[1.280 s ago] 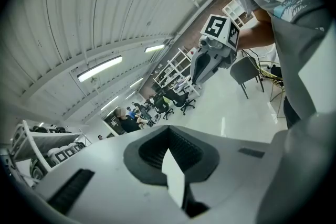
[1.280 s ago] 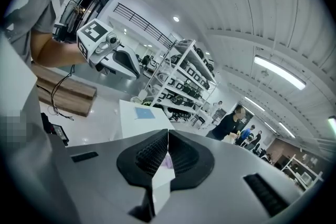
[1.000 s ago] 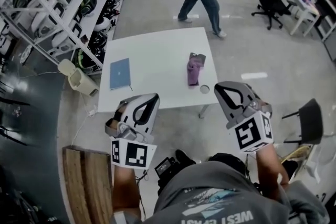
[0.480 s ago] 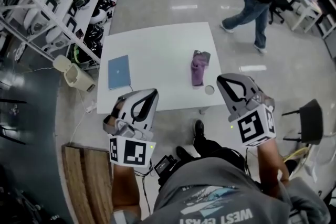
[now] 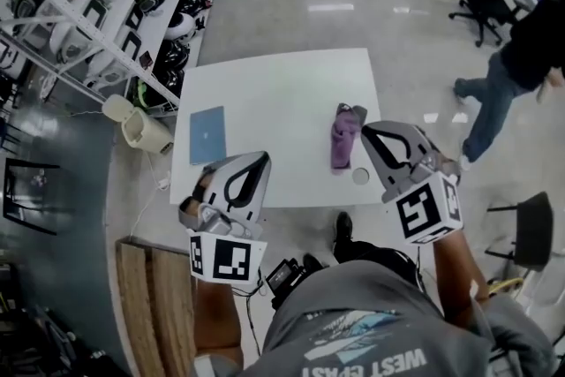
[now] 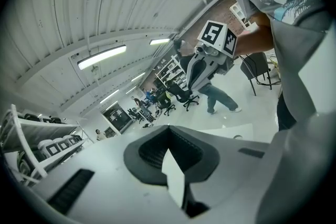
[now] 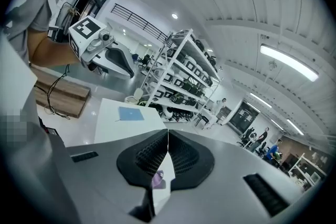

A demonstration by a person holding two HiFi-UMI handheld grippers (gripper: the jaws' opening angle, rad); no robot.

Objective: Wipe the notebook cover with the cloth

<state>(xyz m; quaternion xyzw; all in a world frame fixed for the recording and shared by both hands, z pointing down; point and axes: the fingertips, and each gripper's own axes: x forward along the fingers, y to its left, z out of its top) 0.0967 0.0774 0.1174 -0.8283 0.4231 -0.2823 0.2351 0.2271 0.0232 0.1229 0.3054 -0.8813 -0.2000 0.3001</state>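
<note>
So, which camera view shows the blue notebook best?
The head view: the blue notebook lies whole on the table. The right gripper view shows the notebook small and far; the left gripper view misses it.

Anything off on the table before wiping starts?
Nothing stands out. The blue notebook lies closed and flat at the white table's left side. The purple cloth sits bunched up at the right, with a small round object beside it. No spill or damage shows.

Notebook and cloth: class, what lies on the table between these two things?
Nothing. In the head view, the stretch of white table between the blue notebook and the purple cloth is bare.
</note>
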